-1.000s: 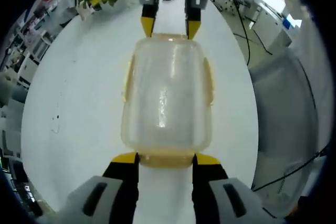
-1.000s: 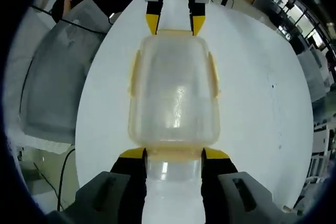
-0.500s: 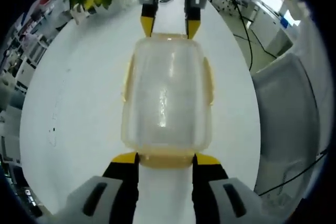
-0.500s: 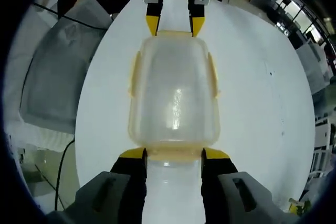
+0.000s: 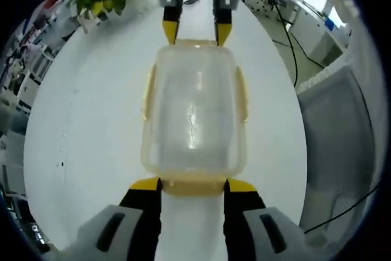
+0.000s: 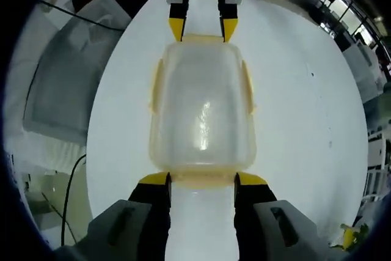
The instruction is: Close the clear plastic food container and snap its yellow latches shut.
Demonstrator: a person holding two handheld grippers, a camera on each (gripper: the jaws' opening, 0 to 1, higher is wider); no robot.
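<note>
Container lidded on the table, a gripper at each end.
The container (image 5: 193, 114) lies on the white table (image 5: 85, 132) between the two grippers. The left gripper (image 5: 192, 184) and right gripper (image 6: 201, 180) each stand spread, yellow tips astride an end latch (image 5: 193, 186), touching it. Side latches lie flat.

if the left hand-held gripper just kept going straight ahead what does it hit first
The left hand-held gripper would meet the near end of the clear container first, at its yellow end latch. Its open jaws already flank that end; actual contact is unclear.
</note>
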